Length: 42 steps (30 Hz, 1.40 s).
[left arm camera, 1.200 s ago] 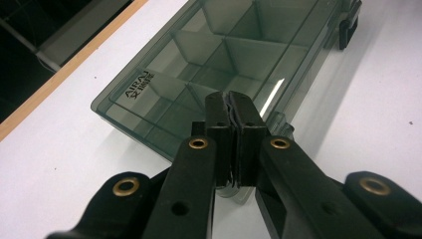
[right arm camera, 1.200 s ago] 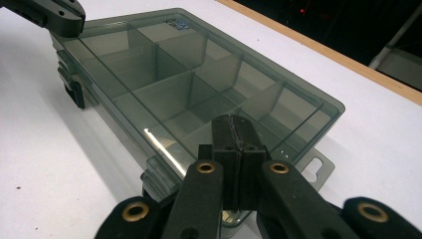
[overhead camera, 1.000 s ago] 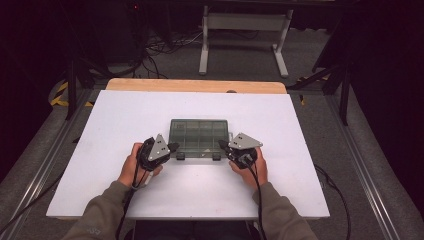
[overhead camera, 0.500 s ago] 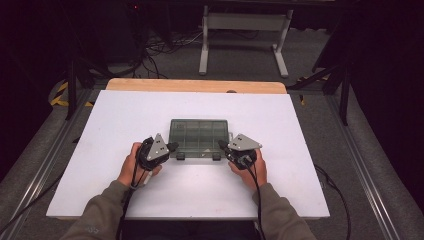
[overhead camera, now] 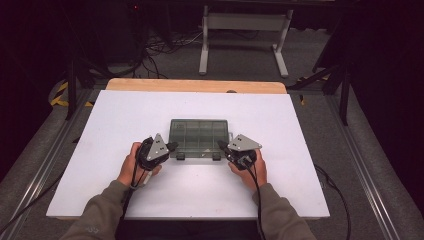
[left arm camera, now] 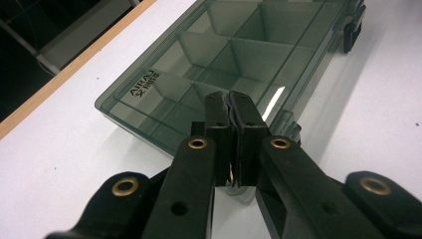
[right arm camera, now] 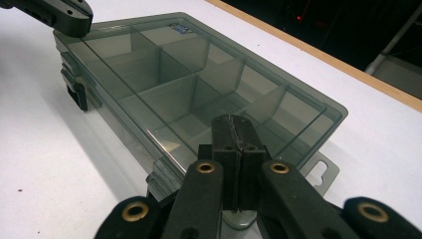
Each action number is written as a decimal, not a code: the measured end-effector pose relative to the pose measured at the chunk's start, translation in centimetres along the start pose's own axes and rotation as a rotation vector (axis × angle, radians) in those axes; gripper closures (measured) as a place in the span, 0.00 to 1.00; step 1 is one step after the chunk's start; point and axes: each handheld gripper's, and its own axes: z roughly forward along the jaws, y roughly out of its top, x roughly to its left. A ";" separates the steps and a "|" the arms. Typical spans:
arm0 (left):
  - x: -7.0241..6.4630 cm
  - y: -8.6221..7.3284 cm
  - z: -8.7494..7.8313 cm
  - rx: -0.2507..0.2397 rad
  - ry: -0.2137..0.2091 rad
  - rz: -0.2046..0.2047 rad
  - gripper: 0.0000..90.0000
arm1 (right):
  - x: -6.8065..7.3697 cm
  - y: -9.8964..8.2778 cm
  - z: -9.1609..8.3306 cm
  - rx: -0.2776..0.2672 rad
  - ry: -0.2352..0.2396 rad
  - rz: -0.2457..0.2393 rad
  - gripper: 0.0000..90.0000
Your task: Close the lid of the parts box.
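Organizer box (overhead camera: pixel 200 137) sits lid-down between both grippers, left (left arm camera: pixel 231 107) and right (right arm camera: pixel 233 130), jaws pressed together over its near corners; probably work the latches (overhead camera: pixel 180 156) evenly, keeping it flat.

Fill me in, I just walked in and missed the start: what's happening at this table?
A person sits at a white table with a handheld tool in each hand, working on a smoky clear compartment box with its lid down. The left tool and the right tool each rest at a near corner of the box, close to its two front latches. Both tools' jaws are shut, and the compartments look empty.
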 end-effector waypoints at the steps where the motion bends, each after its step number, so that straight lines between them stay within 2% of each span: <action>1: 0.0 0.0 0.0 0.001 0.001 0.002 0.97 | 0.0 0.0 0.0 0.001 -0.001 -0.002 1.00; 9: -0.1 0.1 0.2 0.003 0.009 0.015 0.98 | 0.2 0.0 0.0 -0.001 -0.009 -0.028 1.00; 19: 0.0 0.3 0.3 0.010 0.017 0.028 0.98 | 0.3 -0.2 -0.2 -0.015 -0.011 -0.019 1.00; 21: 0.0 0.3 0.2 0.010 0.017 0.031 0.94 | 0.3 -0.2 -0.3 -0.012 -0.012 -0.021 0.99; 29: 0.3 0.6 -0.7 -0.037 0.015 0.017 0.90 | 0.1 0.3 -0.8 -0.025 -0.003 -0.020 0.94; 42: 0.2 0.8 -1.4 -0.056 0.011 0.024 0.83 | 0.4 1.1 -1.6 -0.052 -0.009 -0.022 0.88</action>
